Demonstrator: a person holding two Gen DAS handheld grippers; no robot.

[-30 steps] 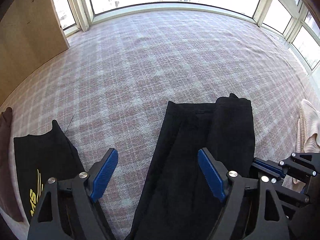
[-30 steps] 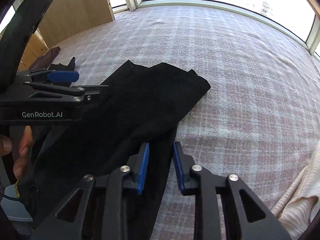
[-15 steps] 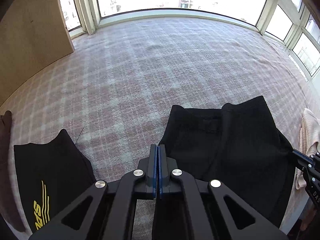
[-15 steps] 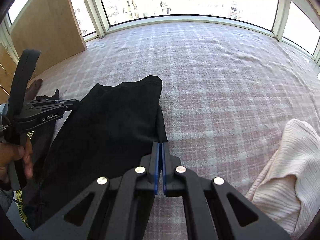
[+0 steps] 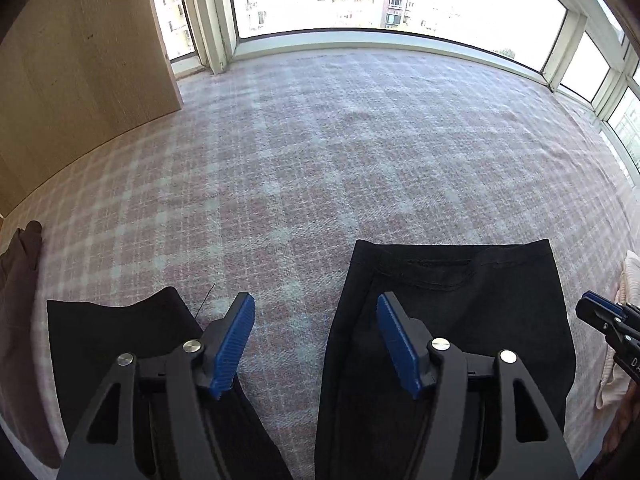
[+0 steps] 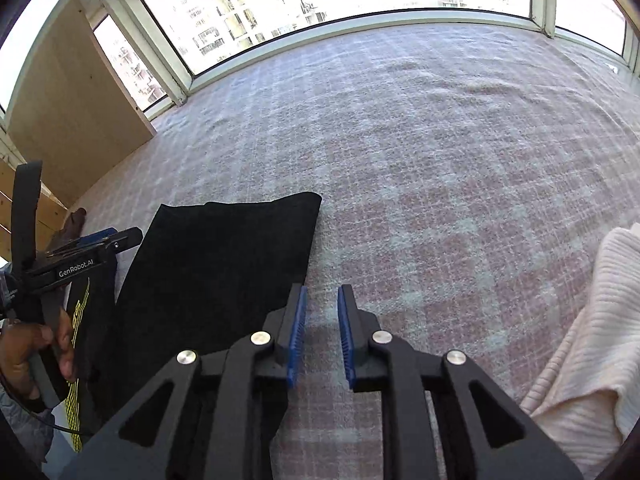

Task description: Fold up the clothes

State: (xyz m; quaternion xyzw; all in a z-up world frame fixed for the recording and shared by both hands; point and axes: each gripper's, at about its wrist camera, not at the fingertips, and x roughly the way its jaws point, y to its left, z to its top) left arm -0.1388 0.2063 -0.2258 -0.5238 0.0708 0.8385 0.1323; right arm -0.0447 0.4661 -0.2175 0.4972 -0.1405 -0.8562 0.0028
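Black folded garment lies flat on the plaid-covered bed, near edge. Left to right: brown cloth at far left; black garment with yellow print; left gripper, jaws opening, nothing between them; right gripper, jaws opening, a narrow gap, empty; cream knit at right.
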